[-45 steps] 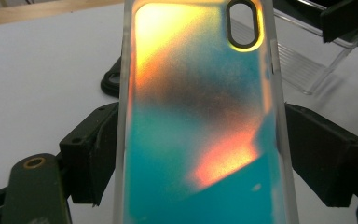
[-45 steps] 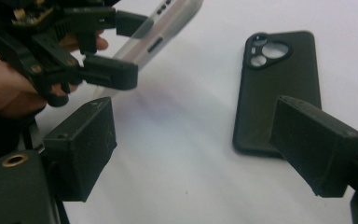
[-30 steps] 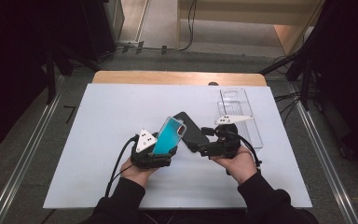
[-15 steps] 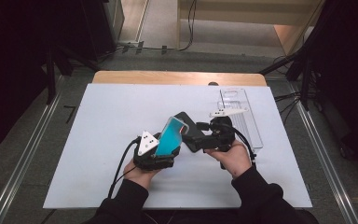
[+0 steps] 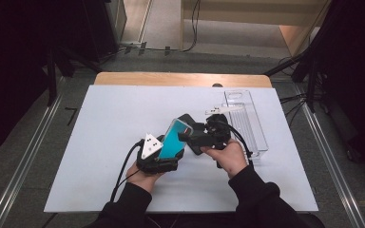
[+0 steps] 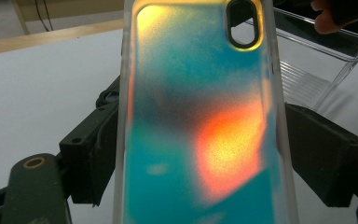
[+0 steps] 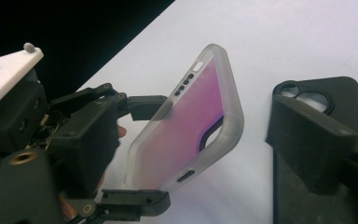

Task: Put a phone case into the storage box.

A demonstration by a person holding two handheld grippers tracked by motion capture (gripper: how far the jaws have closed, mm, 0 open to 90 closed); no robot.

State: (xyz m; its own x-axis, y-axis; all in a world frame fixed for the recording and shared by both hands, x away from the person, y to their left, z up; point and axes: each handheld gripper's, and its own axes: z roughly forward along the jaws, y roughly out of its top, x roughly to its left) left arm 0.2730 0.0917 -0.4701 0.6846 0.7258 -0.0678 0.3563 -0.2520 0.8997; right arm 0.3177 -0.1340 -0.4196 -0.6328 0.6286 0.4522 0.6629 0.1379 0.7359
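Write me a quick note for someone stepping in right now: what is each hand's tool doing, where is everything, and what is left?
Left gripper: shut on the teal phone case, held tilted above the table.
Right gripper: open, jaws near the case's top corner, not gripping it.
Black phone case: flat on the table, under the right gripper.
Clear tray: at the right.
Done: teal case lifted.
Left: probably passing the case to the right gripper or setting it down; the goal is unclear.
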